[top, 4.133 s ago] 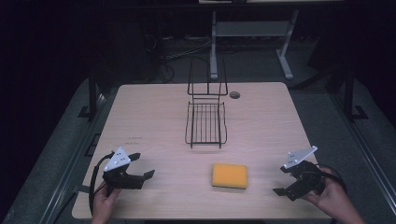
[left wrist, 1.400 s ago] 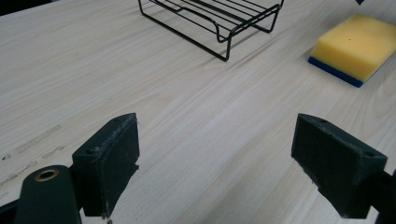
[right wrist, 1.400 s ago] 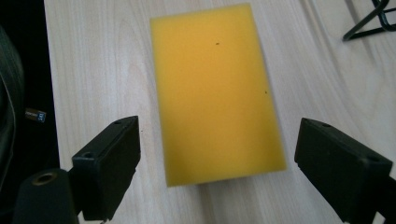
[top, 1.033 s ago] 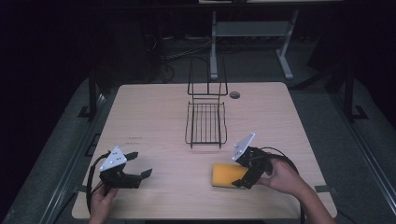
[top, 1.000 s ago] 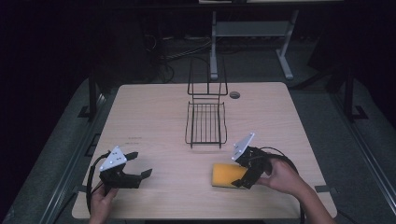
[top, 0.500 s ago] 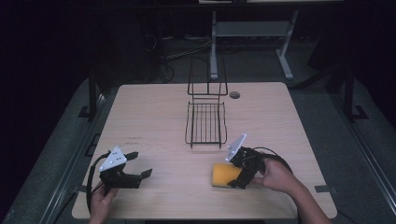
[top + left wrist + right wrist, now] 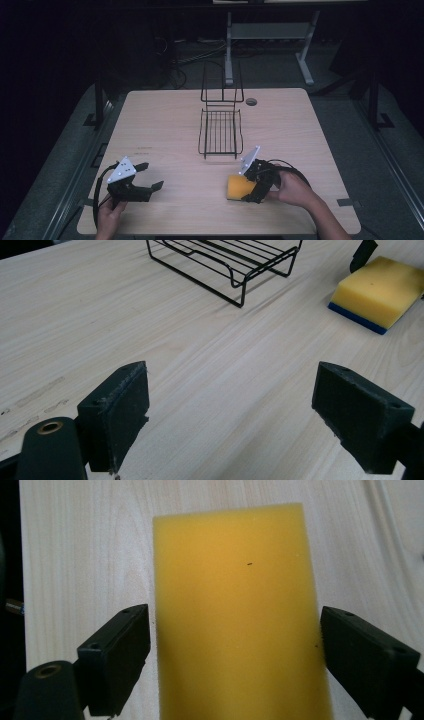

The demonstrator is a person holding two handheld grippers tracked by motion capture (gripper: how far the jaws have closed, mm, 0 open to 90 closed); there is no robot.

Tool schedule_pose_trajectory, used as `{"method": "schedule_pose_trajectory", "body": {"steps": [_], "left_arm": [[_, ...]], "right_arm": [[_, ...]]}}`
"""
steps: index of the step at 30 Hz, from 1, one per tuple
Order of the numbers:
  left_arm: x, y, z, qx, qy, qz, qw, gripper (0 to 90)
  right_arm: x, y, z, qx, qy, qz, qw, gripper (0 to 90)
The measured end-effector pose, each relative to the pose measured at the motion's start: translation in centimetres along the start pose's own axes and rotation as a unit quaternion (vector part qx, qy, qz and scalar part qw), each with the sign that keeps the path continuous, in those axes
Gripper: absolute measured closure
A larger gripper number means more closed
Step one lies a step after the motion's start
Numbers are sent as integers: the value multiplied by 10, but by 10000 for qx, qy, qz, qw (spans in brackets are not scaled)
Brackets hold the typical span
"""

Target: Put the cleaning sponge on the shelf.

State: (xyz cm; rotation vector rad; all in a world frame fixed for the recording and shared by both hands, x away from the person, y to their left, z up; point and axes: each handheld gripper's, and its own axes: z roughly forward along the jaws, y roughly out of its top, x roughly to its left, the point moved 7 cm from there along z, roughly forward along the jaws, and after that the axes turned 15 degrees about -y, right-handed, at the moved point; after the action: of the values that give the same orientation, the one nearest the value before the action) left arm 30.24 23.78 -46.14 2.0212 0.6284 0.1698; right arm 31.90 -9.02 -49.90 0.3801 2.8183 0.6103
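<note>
The right gripper [image 7: 250,187] has its jaws spread wide either side of the sponge [image 7: 235,615], not yet squeezing it. The sponge lies flat on the tabletop [image 7: 165,125], near the rack [image 7: 220,132]. The left gripper [image 7: 145,181] gapes, holding nothing.

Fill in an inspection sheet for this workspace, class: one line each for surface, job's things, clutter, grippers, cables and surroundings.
Surface: pale wooden table, with a round hole near its far edge.
Job's things: yellow sponge, blue underside, flat on the table.
Clutter: black wire rack at mid-table.
Grippers: right gripper open, fingers either side of the sponge; left gripper open over bare wood.
Cables: one black cable loops from the left gripper.
Surroundings: dark floor, grey metal frame behind.
</note>
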Motion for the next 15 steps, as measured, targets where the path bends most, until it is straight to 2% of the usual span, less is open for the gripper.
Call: {"method": "schedule_pose_trajectory", "body": {"steps": [9,15], "left_arm": [[0,0,0,-1,-6,5,10000,146],[0,0,0,3,-10,17,10000,146]], "right_arm": [[-1,-1,7,48,-79,-69,9999,141],[1,-5,9,60,-78,-11,10000,143]]}}
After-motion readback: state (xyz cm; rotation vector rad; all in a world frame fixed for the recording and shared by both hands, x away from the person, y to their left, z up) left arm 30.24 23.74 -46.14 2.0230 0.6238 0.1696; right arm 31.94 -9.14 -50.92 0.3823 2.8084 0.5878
